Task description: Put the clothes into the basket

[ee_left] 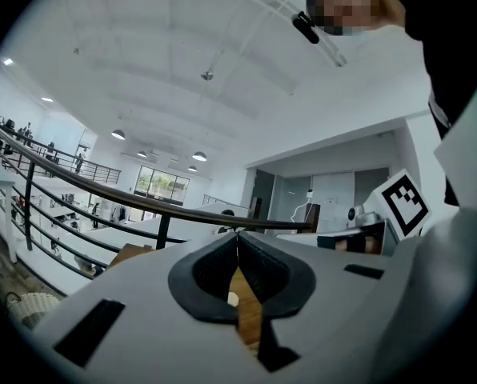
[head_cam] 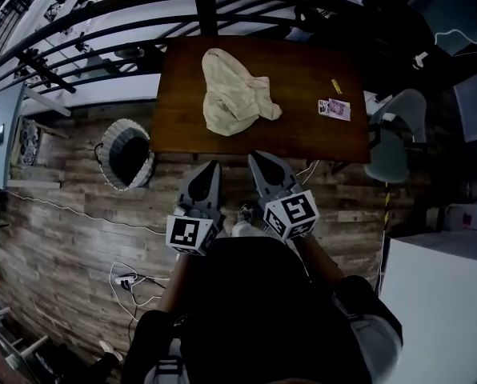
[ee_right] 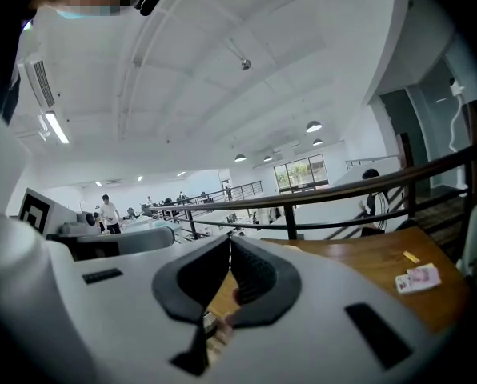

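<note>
A crumpled cream garment [head_cam: 234, 94] lies on the brown wooden table [head_cam: 302, 134], towards its left half. A round woven basket [head_cam: 126, 154] stands on the plank floor just off the table's left end. My left gripper [head_cam: 214, 166] and right gripper [head_cam: 254, 160] hover side by side before the table's near edge, both short of the garment. In the left gripper view the left gripper [ee_left: 238, 234] has its tips touching with nothing between them. The right gripper [ee_right: 230, 237] is likewise shut and empty, with the tabletop [ee_right: 366, 258] beyond it.
A small card [head_cam: 334, 109] and a yellow strip [head_cam: 333, 86] lie on the table's right part; the card [ee_right: 417, 278] also shows in the right gripper view. A black railing [head_cam: 102, 10] runs behind the table. A pale chair [head_cam: 394, 138] stands at the right; cables [head_cam: 130, 282] trail over the floor.
</note>
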Motion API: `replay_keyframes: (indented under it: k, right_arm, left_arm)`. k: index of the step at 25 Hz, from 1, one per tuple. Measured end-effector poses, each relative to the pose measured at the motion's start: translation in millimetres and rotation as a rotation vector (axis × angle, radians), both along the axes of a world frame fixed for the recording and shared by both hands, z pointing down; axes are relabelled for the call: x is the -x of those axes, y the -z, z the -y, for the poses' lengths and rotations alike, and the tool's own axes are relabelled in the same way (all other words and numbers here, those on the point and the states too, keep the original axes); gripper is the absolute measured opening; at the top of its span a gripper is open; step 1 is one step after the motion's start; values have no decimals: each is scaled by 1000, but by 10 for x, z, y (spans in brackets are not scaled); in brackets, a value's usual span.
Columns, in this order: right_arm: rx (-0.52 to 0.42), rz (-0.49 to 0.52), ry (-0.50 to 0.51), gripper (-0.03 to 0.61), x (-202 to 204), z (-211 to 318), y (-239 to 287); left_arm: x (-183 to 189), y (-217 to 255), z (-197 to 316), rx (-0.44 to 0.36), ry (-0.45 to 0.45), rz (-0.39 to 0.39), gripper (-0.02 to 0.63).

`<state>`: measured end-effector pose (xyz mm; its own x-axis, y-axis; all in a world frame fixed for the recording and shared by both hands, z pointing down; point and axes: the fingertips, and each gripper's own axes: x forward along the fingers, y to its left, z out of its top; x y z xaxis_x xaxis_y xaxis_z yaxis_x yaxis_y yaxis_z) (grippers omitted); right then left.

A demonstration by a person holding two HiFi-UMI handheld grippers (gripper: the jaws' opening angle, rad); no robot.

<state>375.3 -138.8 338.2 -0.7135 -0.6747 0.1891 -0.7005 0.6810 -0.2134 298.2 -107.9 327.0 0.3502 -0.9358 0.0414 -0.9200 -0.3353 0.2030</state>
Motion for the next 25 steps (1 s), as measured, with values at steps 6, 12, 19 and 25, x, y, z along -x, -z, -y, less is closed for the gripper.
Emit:
replay_keyframes:
  k: [6,12,19,25]
  right_arm:
    - [5,-53,-79,11,78,343,-45]
    - [11,-83,-170,12,336,789,14]
    - [25,-114,-249,12,690,1195,-75]
    - [74,-119,-282,12,766,1432,-244]
  left_arm:
    - [11,-50,448,-3,-116,-17,14]
    - [230,17,1025,-27,-236,-23,14]
    - [594,17,1477,-43,-332,-23,14]
    - [689,-17,1647,-42,-363,-13,14]
